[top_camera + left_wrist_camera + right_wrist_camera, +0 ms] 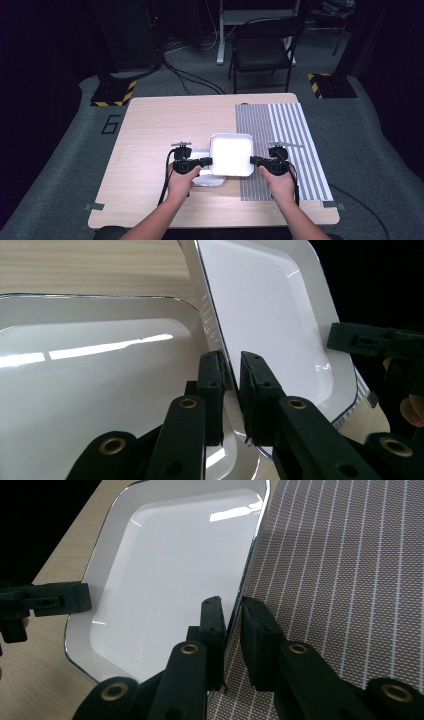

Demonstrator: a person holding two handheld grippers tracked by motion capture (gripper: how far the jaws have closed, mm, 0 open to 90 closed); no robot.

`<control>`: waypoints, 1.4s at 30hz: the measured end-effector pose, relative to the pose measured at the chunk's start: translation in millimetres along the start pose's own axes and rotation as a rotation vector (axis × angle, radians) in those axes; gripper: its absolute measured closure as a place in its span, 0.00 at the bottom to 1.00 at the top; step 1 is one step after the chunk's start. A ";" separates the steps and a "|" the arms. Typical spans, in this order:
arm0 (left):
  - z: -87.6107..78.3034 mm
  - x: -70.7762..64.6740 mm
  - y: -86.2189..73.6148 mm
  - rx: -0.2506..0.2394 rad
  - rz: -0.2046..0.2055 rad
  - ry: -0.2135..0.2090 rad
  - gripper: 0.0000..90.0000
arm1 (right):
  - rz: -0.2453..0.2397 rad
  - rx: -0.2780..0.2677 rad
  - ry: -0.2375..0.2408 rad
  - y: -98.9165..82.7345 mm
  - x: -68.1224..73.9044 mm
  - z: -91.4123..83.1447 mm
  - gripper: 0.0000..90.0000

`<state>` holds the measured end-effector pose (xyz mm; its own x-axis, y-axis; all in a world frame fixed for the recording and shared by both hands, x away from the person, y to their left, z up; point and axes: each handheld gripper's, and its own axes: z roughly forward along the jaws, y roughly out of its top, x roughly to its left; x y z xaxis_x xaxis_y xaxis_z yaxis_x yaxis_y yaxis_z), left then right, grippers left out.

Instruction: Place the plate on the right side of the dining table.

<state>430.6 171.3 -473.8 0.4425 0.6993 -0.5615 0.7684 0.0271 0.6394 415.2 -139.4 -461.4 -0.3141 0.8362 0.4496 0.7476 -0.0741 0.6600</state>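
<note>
A white square plate (231,154) hangs between my two grippers near the middle of the table. My left gripper (207,161) is shut on its left rim, with the jaws clamped across the edge (230,375) of the plate (270,315). On the opposite rim my right gripper (253,160) is shut too, its jaws pinching the edge (231,620) of the plate (170,565). A second white plate (207,180) (100,390) lies on the table under the held plate's left side and is partly hidden by it.
A grey striped mat (285,125) (340,555) covers the right part of the wooden table (160,115), under the held plate's right edge. A black folding chair (262,47) stands beyond the far edge. Each gripper view shows the other gripper (375,340) (45,600) across the plate.
</note>
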 end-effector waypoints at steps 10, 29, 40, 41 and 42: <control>10.8 -7.1 2.6 0.011 0.006 0.013 0.90 | -0.003 0.000 -0.043 3.8 -5.0 -8.3 0.90; 27.4 -13.4 2.6 0.041 0.007 0.036 0.91 | 0.049 0.011 -0.074 7.8 -15.5 -8.4 0.96; 32.6 -20.8 7.1 0.056 0.036 0.024 0.92 | 0.049 0.000 -0.077 9.2 -22.7 -16.6 0.96; 32.8 -21.6 7.8 0.057 0.038 0.024 0.92 | 0.053 -0.001 -0.078 9.7 -22.8 -17.7 0.96; 33.6 -22.6 9.0 0.050 0.043 0.026 0.91 | 0.053 -0.007 -0.076 10.7 -23.9 -19.6 0.96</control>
<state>443.0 131.8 -473.0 0.4645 0.7170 -0.5198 0.7712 -0.0390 0.6354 419.2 -170.8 -453.3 -0.2287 0.8696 0.4376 0.7580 -0.1230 0.6406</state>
